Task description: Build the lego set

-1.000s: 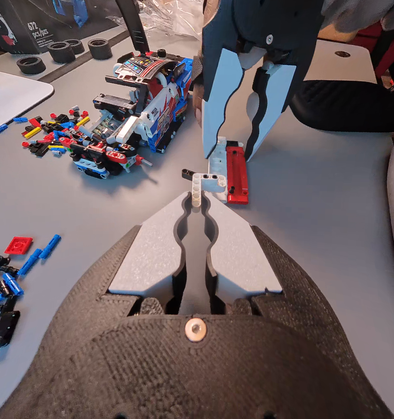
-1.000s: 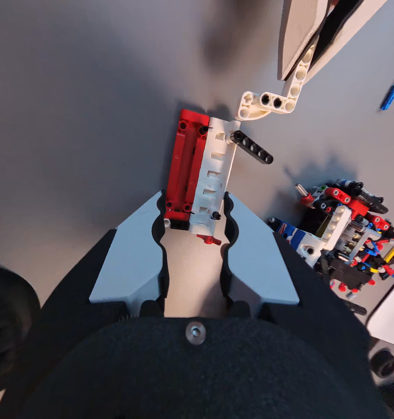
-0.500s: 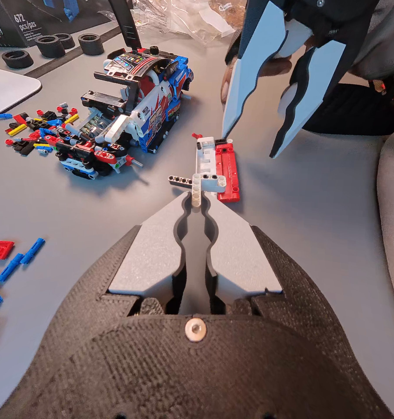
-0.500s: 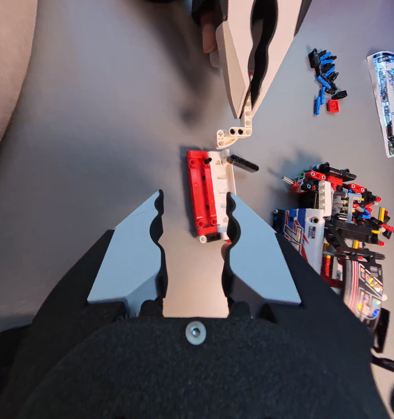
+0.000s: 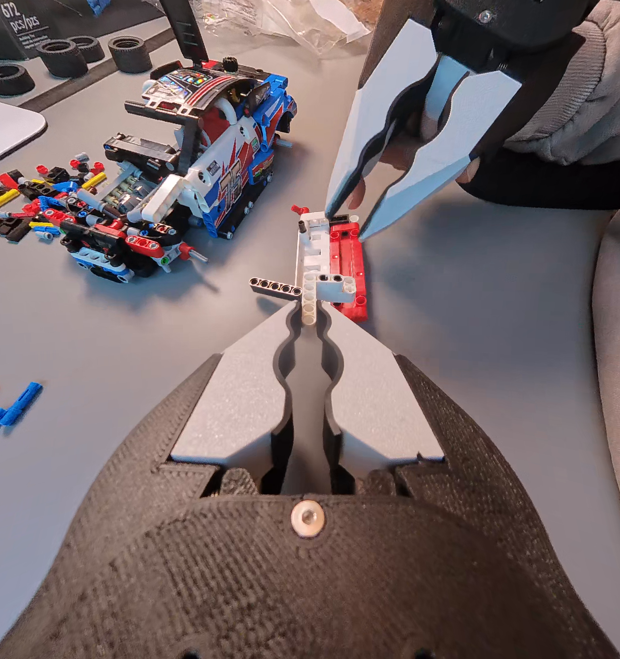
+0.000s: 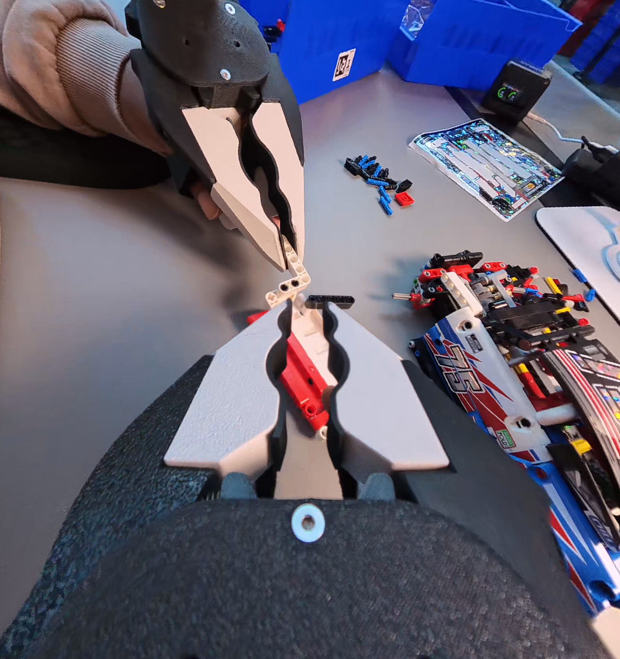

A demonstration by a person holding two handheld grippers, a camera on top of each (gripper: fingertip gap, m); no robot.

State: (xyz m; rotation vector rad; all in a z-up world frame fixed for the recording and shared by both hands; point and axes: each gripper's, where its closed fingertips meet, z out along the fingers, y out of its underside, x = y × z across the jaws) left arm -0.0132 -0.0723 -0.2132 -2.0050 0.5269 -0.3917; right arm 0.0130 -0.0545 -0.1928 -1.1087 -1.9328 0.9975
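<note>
A red and white panel assembly [image 5: 346,256] lies on the grey table, with a black beam [image 5: 274,286] sticking out at its near left. My left gripper [image 5: 309,312] is shut on a white L-shaped beam [image 5: 331,285], whose short arm sits over the assembly's near end. It also shows in the right wrist view [image 6: 290,265] with the L-shaped beam [image 6: 289,285]. My right gripper [image 5: 346,224] is open, tips down on the assembly's far end. In its own view [image 6: 306,306] the assembly [image 6: 301,381] shows between and under the fingers.
The blue, white and red car model [image 5: 194,178] stands left of the assembly, also in the right wrist view [image 6: 515,356]. Loose pieces [image 5: 34,199], tyres [image 5: 62,57], blue pins [image 6: 380,178], a sticker sheet [image 6: 487,164], a white mat [image 6: 586,242] and blue bins [image 6: 337,42] lie around.
My right gripper lifted off the assembly, then came back down low over its far end with its fingers closer together. My left gripper kept the L-shaped beam at the near end.
</note>
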